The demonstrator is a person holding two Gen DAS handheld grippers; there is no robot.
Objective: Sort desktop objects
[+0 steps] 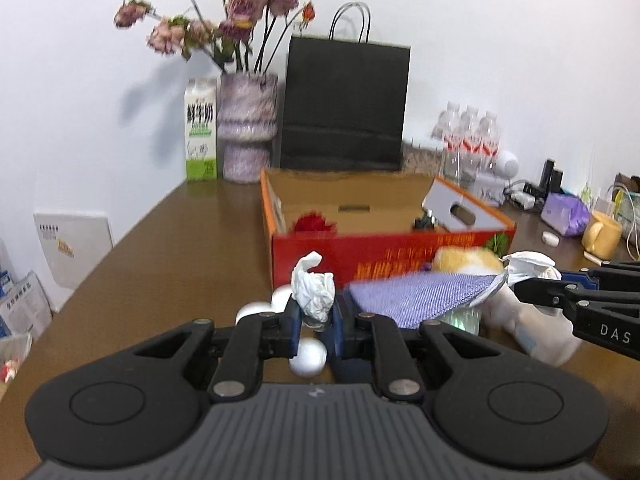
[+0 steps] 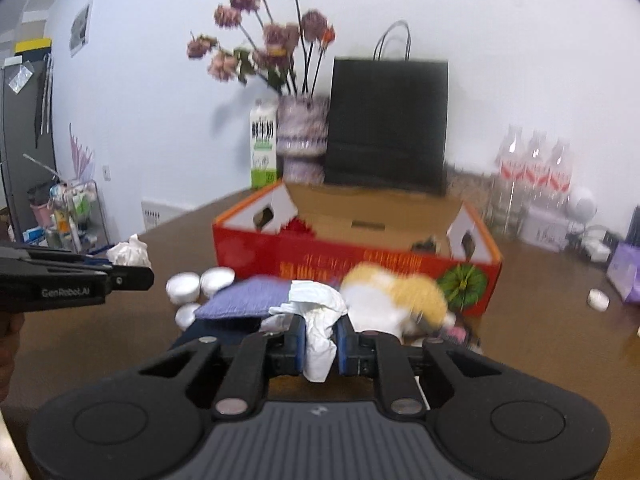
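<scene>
My left gripper (image 1: pixel 316 314) is shut on a crumpled white tissue (image 1: pixel 314 292), held above the brown table; it also shows at the left of the right wrist view (image 2: pixel 128 252). My right gripper (image 2: pixel 319 336) is shut on another crumpled white tissue (image 2: pixel 318 320), also seen in the left wrist view (image 1: pixel 528 266). Below and ahead lie a purple woven cloth (image 1: pixel 416 294), a yellow and white plush toy (image 2: pixel 396 292) and white foam balls (image 1: pixel 308 356). An open red cardboard box (image 1: pixel 384 256) stands behind them.
A black paper bag (image 1: pixel 344 108), a purple vase of dried flowers (image 1: pixel 248 128) and a milk carton (image 1: pixel 200 132) stand against the wall. Water bottles (image 1: pixel 472 136), a yellow mug (image 1: pixel 602 234) and small clutter sit at the right. White round lids (image 2: pixel 200 282) lie by the cloth.
</scene>
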